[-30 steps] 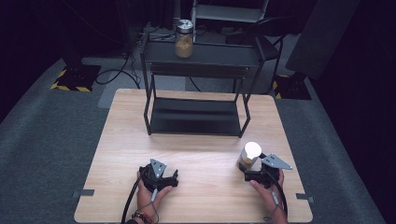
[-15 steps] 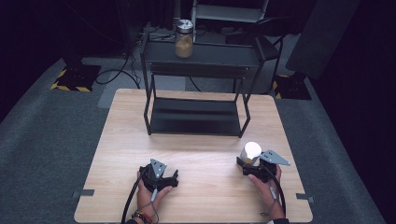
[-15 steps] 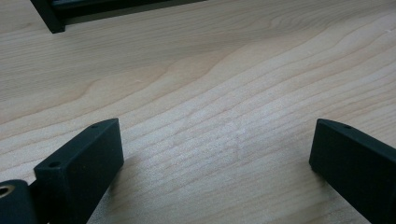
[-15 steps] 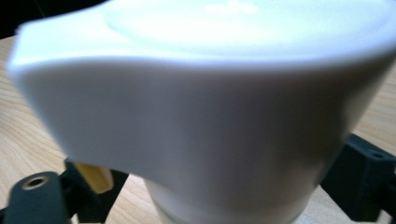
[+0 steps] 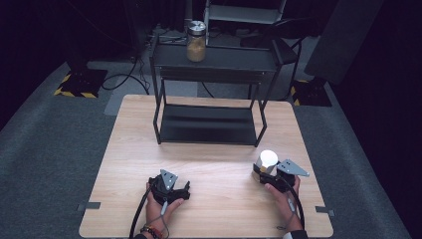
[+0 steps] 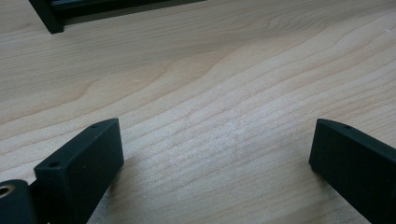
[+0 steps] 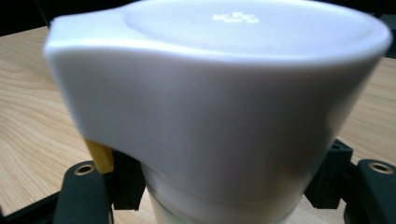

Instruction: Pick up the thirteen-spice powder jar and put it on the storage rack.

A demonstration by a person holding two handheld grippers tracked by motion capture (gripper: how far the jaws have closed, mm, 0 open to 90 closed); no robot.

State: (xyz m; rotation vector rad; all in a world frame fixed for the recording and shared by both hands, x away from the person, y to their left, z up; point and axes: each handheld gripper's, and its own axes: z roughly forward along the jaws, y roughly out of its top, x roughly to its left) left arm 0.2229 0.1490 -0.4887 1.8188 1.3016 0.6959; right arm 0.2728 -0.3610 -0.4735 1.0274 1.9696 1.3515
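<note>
Scanning from the lower left of the high view, I see my left gripper (image 5: pixel 185 190) resting on the wooden table (image 5: pixel 214 164), held in the left hand (image 5: pixel 161 206). In the left gripper view its two black jaws stand wide apart, released, with bare wood grain between them.

Moving toward the middle, a black two-tier rack (image 5: pixel 209 124) stands at the far side of the table; on its top shelf, at the upper centre of the frame, sits a glass jar (image 5: pixel 196 42) with a metal lid and tan contents.

At the lower right, my right gripper (image 5: pixel 260 172) has just been closing, and it is now clenched on the white-capped container (image 5: pixel 267 159), which stands upright on the table near the right edge. In the right gripper view the white cap (image 7: pixel 219 93) looms close, with the jaws pressed against the body beneath it.
</note>
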